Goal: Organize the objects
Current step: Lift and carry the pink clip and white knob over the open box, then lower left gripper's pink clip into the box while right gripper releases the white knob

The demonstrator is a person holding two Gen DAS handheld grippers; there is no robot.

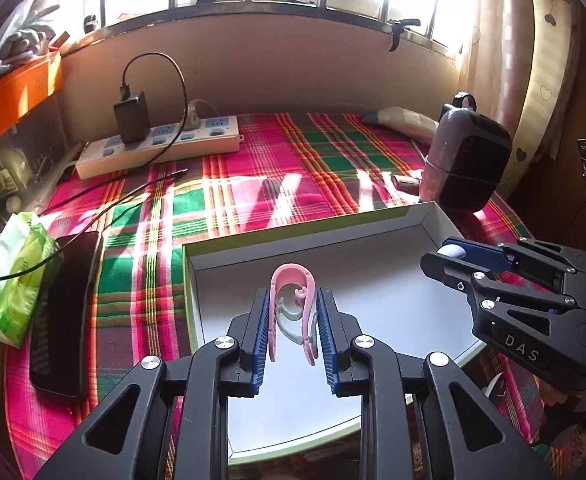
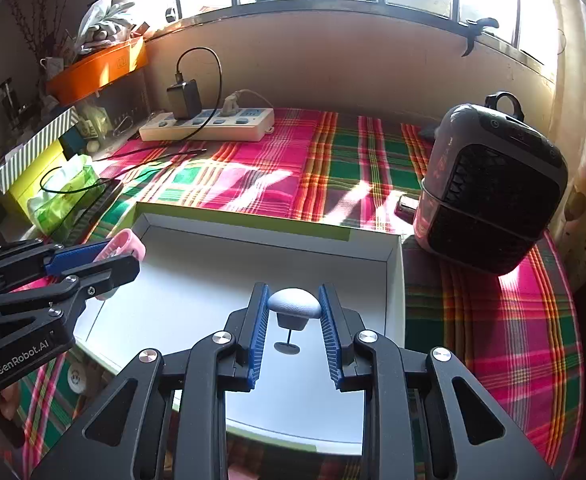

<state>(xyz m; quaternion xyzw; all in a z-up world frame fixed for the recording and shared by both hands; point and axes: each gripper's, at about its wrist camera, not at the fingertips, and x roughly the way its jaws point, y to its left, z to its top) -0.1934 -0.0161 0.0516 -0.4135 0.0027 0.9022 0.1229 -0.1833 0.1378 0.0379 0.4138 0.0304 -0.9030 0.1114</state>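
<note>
Now, through the left wrist view, my left tongs (image 1: 293, 320) are clenched on a pink clip (image 1: 291, 300) with a grey clip (image 1: 289, 320) nested in it, held above the white box (image 1: 309, 236) on the plaid-covered bench (image 1: 253, 184). These look light, thin and springy, so I judge a grip across the flat sides safest, and gentle. Through the right wrist view, my right tongs (image 2: 293, 320) are grasping a small white knob (image 2: 294, 303) by its rounded cap over the same box; it seems light, hard and rather slippery, its thin stem hanging below.
</note>
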